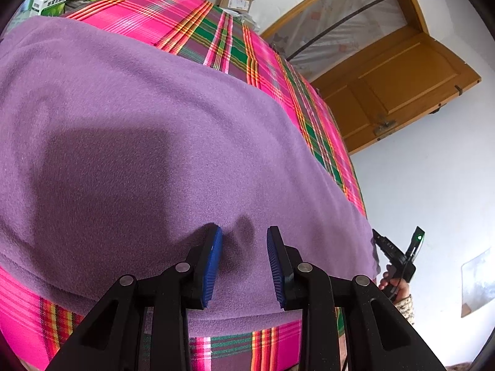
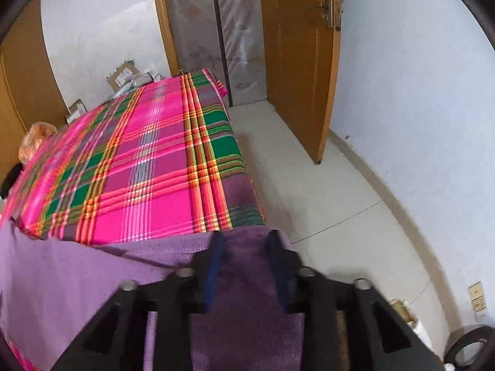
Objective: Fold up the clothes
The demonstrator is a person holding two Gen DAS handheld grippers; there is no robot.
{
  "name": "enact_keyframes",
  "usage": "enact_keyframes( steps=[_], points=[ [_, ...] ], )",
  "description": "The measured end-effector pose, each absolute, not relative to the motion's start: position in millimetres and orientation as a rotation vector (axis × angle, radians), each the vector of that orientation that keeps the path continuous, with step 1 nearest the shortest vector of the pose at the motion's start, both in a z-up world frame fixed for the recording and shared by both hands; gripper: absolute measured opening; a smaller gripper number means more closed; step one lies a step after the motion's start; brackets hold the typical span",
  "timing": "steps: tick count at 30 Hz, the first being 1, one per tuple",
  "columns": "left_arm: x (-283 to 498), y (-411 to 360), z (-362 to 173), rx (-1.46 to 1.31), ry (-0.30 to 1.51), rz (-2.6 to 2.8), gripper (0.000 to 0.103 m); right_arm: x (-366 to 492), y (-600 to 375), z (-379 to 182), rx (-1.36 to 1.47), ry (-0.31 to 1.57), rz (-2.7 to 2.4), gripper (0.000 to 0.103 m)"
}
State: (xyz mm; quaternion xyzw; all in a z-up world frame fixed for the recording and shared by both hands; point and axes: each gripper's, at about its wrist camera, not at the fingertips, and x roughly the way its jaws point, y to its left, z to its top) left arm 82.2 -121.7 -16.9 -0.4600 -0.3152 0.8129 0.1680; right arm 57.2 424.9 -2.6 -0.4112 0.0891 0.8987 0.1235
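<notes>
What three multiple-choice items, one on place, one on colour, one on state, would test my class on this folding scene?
1. Where does the purple fleece cloth lie?
A. on the floor
B. on the plaid bedcover
C. over the door

2. What colour are the pads of the left gripper?
A. blue
B. yellow
C. white

3. How does the wooden door stand?
A. shut
B. off its hinges
C. open

Key: 1 B, the pink and green plaid shows around the cloth's edges. 2 A, both pads facing the gap are blue. 3 C, the door leaf swings into the room, leaving the doorway clear.
</notes>
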Motion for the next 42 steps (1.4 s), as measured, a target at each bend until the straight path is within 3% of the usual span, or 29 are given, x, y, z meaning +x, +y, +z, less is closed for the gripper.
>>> enact_keyframes(
  steps=[3, 10, 26, 30, 38, 42],
  points=[
    [81.6, -121.2, -17.7, -1.309, -0.899, 2.311, 0.031, 57.6, 423.0, -1.3, -1.188, 0.238, 2.616, 0.005],
    [78.8, -121.4, -18.9, -1.305, -0.905, 2.308, 0.031, 54.5, 431.1, 10.7, -1.083, 0.264, 2.605, 0.002],
    [79.4, -121.5, -20.6, -1.288, -0.915, 2.301, 0.031, 30.1, 428.3, 2.5, -1.197, 0.148, 2.522, 0.003],
    [82.0, -120.8, -19.8, -1.292, -0.905, 2.3, 0.031, 45.6, 419.2, 11.0, -1.128, 0.117, 2.528, 0.02],
    [85.2, -122.6, -18.7, -1.289, -0.907, 2.284, 0.031, 105.1, 389.2, 0.7, -1.093, 0.101, 2.624, 0.021],
    [88.2, -126.4, -18.2, -1.288, -0.909, 2.273, 0.031, 142.0, 389.1, -5.8, -1.006, 0.121, 2.587, 0.028]
  ],
)
